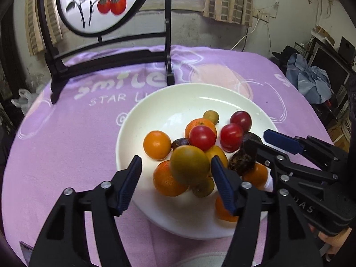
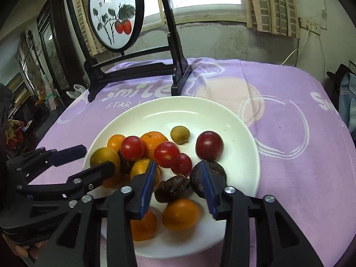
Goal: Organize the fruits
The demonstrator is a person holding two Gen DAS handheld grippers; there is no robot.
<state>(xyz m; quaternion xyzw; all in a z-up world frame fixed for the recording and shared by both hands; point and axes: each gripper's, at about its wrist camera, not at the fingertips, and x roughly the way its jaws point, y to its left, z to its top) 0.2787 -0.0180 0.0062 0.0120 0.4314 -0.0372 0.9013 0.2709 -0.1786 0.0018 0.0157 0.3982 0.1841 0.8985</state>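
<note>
A white plate (image 1: 155, 102) on the purple cloth holds several fruits: oranges, red plums, small green ones and dark brown ones. My left gripper (image 1: 176, 164) hovers over the plate's near side, open, with a green-orange fruit (image 1: 190, 164) loose between its jaws; a wide gap shows on the left. In the right wrist view this left gripper (image 2: 89, 160) comes in from the left around that fruit (image 2: 103, 156). My right gripper (image 2: 178, 169) stands open over the plate (image 2: 200, 106), with a dark brown fruit (image 2: 172, 188) below the gap. A second dark fruit (image 2: 214, 171) lies behind its right finger.
A black stand with a round painted screen (image 1: 100, 4) stands on the cloth (image 1: 66, 133) just behind the plate. Past the table's right edge lie a blue bundle (image 1: 309, 77) and dark clutter. A hand (image 1: 333, 240) holds the right gripper (image 1: 264, 143).
</note>
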